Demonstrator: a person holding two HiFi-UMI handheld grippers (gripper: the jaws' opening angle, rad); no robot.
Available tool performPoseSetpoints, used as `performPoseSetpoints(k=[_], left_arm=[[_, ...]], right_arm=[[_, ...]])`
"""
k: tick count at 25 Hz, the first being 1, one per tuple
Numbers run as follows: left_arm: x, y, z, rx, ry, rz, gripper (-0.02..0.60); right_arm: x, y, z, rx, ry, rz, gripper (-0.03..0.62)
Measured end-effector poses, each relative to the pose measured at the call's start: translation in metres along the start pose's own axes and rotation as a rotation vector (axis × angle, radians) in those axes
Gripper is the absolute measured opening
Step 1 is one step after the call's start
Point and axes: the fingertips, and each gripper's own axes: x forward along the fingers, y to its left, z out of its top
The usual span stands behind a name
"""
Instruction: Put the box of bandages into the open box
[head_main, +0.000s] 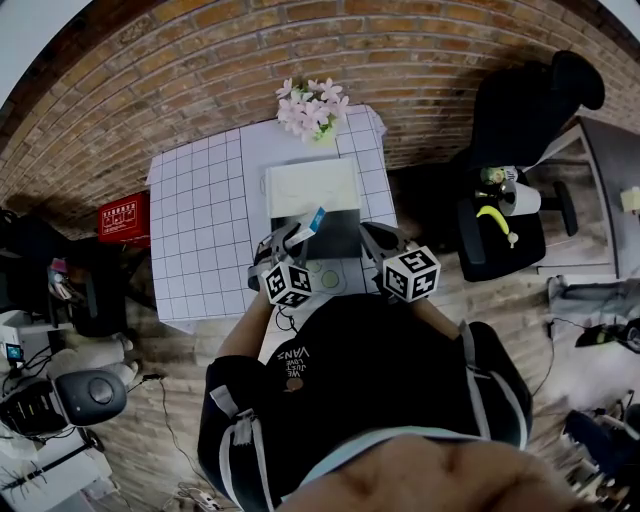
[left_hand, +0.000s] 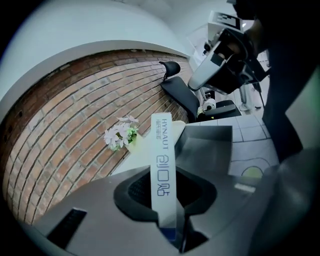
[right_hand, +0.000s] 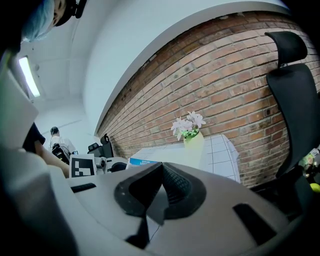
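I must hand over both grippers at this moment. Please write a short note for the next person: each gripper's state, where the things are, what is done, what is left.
Left gripper: shut on the box of bandages, gripped near its blue end.
Right gripper: shut, nothing in it, held by the right side of the open box.
Things: the open box stands on the table, lid up, in front of the vase of flowers. The box of bandages is in the air at its near left part.
Done: pick-up and carry.
Left: lower it in, open the left jaws, draw back.
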Motion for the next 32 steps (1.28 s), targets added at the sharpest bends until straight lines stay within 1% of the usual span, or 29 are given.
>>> performPoseSetpoints(k=[3,9,13,15,23,28,32], left_arm=[[0.006,-0.003,-0.003,0.060,-0.002,-0.001,0.081],[0.013,-0.008,-0.003,0.149,0.014,-0.029,0.083],[0.018,-0.012,-0.007,0.228,0.033,-0.049,0.083],[0.021,-0.014,-0.010,0.255,0.041,-0.061,0.083],[0.029,-0.018,-0.014,0.315,0.057,-0.108,0.084],[0.032,-0.022,-0.015,0.317,0.071,-0.136,0.088],[0.035,-0.022,-0.015,0.320,0.079,-0.149,0.103]], right_arm=[[0.001,-0.001,0.000,0.008,-0.002,-0.001,-0.003],[0.000,-0.003,0.000,0.018,-0.004,-0.006,-0.003],[-0.001,-0.005,0.000,0.020,-0.008,-0.010,-0.003],[-0.001,-0.006,0.001,0.022,-0.010,-0.012,-0.003],[0.001,-0.008,0.000,0.029,-0.005,-0.013,-0.003],[0.002,-0.009,0.000,0.034,-0.009,-0.016,-0.003],[0.003,-0.010,0.000,0.038,-0.010,-0.015,-0.003]])
